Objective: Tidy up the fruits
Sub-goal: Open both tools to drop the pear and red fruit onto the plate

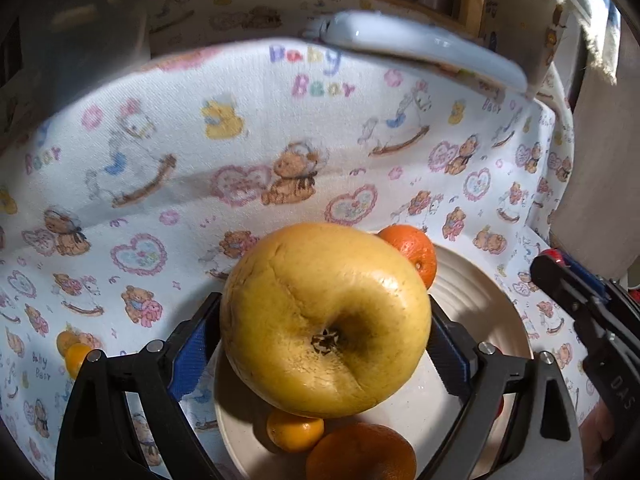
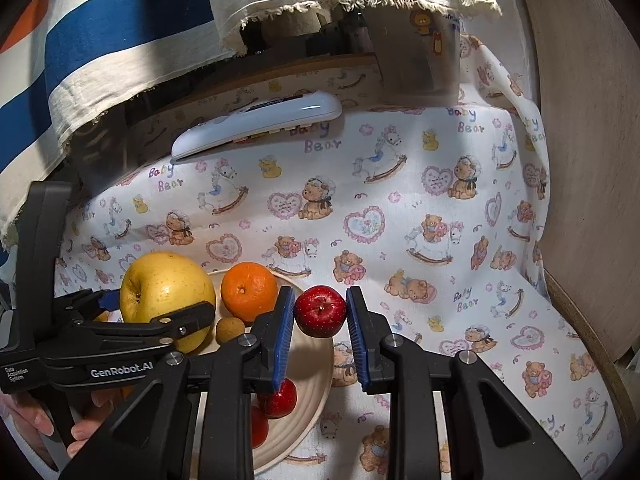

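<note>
1. My left gripper (image 1: pixel 326 344) clamps the yellow apple (image 1: pixel 325 320) above the plate (image 1: pixel 476 312), beside an orange (image 1: pixel 412 254).
2. My right gripper (image 2: pixel 320 316) pinches a red apple (image 2: pixel 320 311) over the plate's right rim.
3. Loading step, I judge; next, lower both into bare spots and release.

a baby bear printed cloth (image 2: pixel 400 208) covers the table, with teddy bears, hearts and rocking horses on white. a white remote control (image 2: pixel 256 124) lies on it at about eleven o'clock in the right wrist view, tilted. behind it hangs a blue and cream striped fabric (image 2: pixel 100 32) at ten o'clock, its fringed edge just above the remote.
</note>
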